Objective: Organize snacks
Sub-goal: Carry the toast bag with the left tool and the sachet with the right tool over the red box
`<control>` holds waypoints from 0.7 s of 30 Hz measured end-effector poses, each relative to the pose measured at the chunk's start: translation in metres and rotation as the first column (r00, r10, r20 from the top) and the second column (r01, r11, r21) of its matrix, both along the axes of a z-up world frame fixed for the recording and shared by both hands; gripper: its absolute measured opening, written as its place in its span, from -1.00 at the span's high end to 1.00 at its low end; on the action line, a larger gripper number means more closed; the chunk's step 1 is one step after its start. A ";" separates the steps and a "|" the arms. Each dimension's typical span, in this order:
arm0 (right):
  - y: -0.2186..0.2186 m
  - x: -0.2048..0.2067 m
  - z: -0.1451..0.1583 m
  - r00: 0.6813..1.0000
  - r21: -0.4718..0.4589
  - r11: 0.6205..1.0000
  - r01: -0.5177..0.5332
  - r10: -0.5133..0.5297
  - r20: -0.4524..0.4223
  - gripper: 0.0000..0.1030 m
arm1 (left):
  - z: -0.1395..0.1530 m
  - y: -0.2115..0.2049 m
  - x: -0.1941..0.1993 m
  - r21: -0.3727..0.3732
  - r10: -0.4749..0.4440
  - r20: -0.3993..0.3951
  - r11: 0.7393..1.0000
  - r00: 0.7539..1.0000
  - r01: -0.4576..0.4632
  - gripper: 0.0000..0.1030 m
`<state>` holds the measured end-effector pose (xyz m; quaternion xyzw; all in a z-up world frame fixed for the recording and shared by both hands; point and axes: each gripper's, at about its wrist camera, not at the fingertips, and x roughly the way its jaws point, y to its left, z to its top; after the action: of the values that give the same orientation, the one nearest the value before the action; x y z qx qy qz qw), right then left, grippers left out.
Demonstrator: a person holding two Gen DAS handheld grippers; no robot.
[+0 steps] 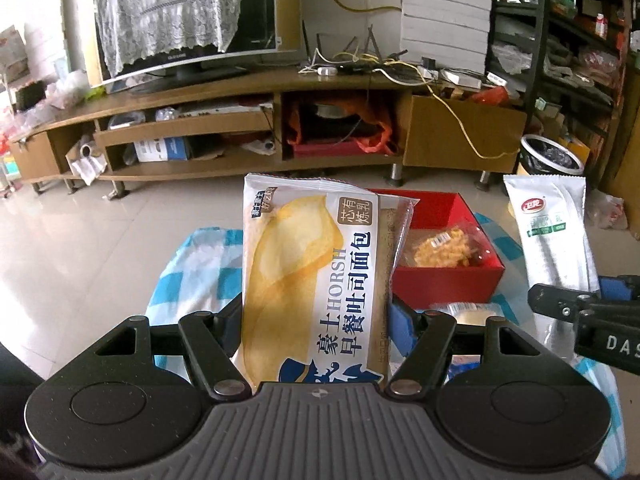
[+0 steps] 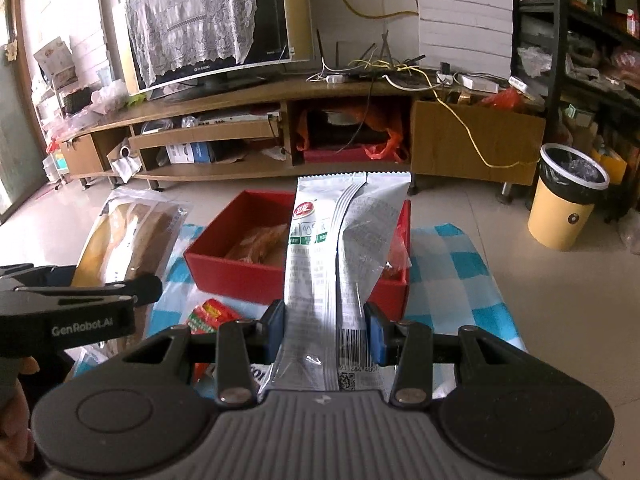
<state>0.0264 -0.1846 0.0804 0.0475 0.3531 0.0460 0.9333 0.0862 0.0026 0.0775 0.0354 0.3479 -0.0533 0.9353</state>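
Note:
My left gripper point(image 1: 316, 316) is shut on a white and yellow toast bread pack point(image 1: 308, 276), held upright above the blue checked cloth point(image 1: 192, 264). My right gripper point(image 2: 326, 328) is shut on a long silver-white snack pouch point(image 2: 340, 248), its top standing in front of the red box point(image 2: 228, 268). The red box point(image 1: 448, 280) lies on the cloth and holds a clear bag of yellow snacks point(image 1: 444, 248). In the left wrist view the silver-white pouch point(image 1: 556, 236) shows at the right; in the right wrist view the bread pack point(image 2: 128, 236) shows at the left.
A red and green snack packet point(image 2: 212, 314) lies on the cloth near the box, and another wrapped snack point(image 1: 472, 314) lies by the left gripper. Beyond are a tiled floor, a low wooden TV stand point(image 1: 240, 96), a yellow waste bin point(image 2: 564, 204) and shelves at the right.

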 end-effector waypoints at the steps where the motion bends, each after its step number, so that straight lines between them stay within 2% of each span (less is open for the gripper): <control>1: 0.000 0.003 0.000 1.000 -0.001 1.000 -0.001 0.001 0.001 0.26 | -0.001 0.000 0.003 -0.004 0.000 -0.001 1.000 1.000 0.000 -0.46; 5: -0.001 0.016 -0.002 1.000 -0.010 1.000 0.005 -0.005 0.002 0.26 | -0.005 0.000 0.019 -0.017 0.004 -0.023 1.000 1.000 -0.004 -0.46; 21: -0.011 0.079 -0.012 1.000 -0.007 1.000 0.009 -0.009 -0.018 0.26 | -0.008 -0.013 0.070 -0.014 0.009 -0.014 1.000 1.000 -0.010 -0.46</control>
<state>0.1058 -0.1956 0.0683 0.0463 0.3614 0.0403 0.9304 0.1562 -0.0105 0.0691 0.0267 0.3543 -0.0516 0.9333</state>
